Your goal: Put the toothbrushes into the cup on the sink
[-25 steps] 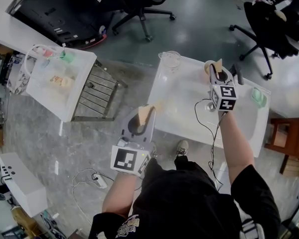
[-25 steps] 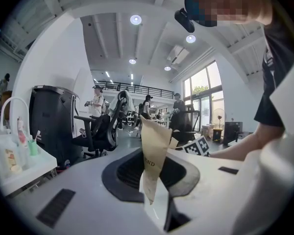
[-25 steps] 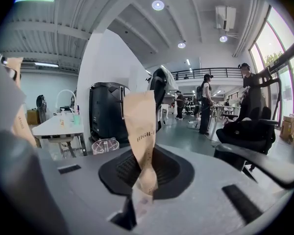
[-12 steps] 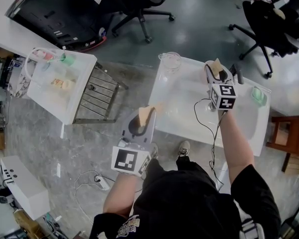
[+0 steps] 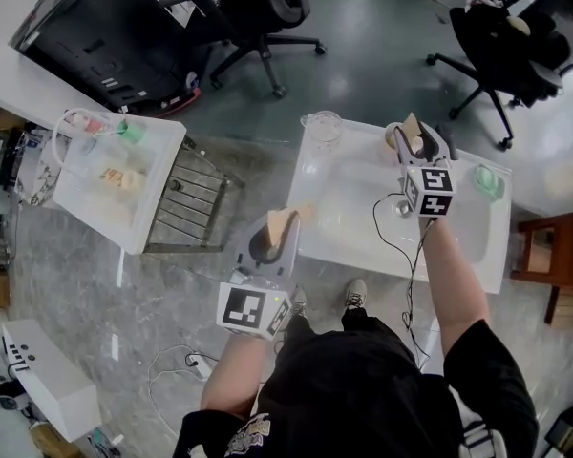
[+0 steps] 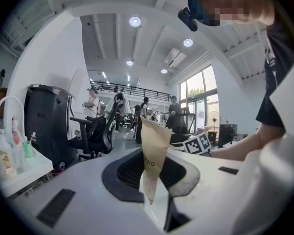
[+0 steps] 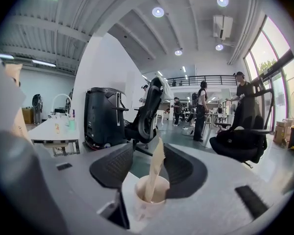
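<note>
Right gripper (image 7: 149,161) jaws just opened round cup (image 7: 148,199) at sink (image 5: 317,208) edge

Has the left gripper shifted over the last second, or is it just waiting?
No. The left gripper stays at the left edge of the sink, in the same spot against it as before, shut on its wrapped toothbrush.

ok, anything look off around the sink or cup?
Nothing spilled or damaged. The cup stands upright on the sink, one wrapped toothbrush leaning inside it. The right gripper has just been opening its jaws, which stand apart either side of the cup. The left gripper is shut on the second wrapped toothbrush.
</note>
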`<state>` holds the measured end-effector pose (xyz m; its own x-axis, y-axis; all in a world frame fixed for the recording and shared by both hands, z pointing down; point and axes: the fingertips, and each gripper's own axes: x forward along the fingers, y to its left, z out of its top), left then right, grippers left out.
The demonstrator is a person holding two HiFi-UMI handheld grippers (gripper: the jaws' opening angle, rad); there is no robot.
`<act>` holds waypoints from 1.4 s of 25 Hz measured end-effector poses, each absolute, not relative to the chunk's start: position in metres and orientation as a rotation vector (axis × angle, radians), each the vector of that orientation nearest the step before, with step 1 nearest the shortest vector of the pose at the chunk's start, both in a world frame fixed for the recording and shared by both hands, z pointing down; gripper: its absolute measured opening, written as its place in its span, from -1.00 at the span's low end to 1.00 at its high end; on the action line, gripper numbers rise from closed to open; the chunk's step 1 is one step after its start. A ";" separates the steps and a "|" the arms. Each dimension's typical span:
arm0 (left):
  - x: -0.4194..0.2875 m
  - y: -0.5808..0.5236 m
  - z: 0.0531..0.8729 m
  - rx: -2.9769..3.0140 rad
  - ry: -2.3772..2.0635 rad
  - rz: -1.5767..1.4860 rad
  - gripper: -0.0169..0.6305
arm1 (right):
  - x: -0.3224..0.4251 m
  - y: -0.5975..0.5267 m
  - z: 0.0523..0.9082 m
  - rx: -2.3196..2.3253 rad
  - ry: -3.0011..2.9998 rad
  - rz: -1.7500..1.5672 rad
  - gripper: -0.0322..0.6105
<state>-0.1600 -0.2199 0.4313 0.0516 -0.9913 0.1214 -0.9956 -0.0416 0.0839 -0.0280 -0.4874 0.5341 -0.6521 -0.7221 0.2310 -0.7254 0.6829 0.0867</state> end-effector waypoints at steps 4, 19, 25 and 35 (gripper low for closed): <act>-0.157 -0.218 0.427 2.214 -2.042 0.015 -0.77 | -0.020 -0.476 0.503 1.206 -2.676 -0.052 -0.26; -0.135 -0.224 0.388 2.459 -1.877 -0.039 -0.77 | -0.013 -0.373 0.396 1.213 -2.851 -0.175 -0.80; -0.126 -0.223 0.372 2.543 -1.805 -0.072 -0.77 | -0.013 -0.322 0.365 1.165 -2.905 -0.184 -0.88; -0.113 -0.220 0.372 2.603 -1.698 -0.096 -0.77 | -0.011 -0.246 0.350 1.163 -2.909 -0.186 -0.88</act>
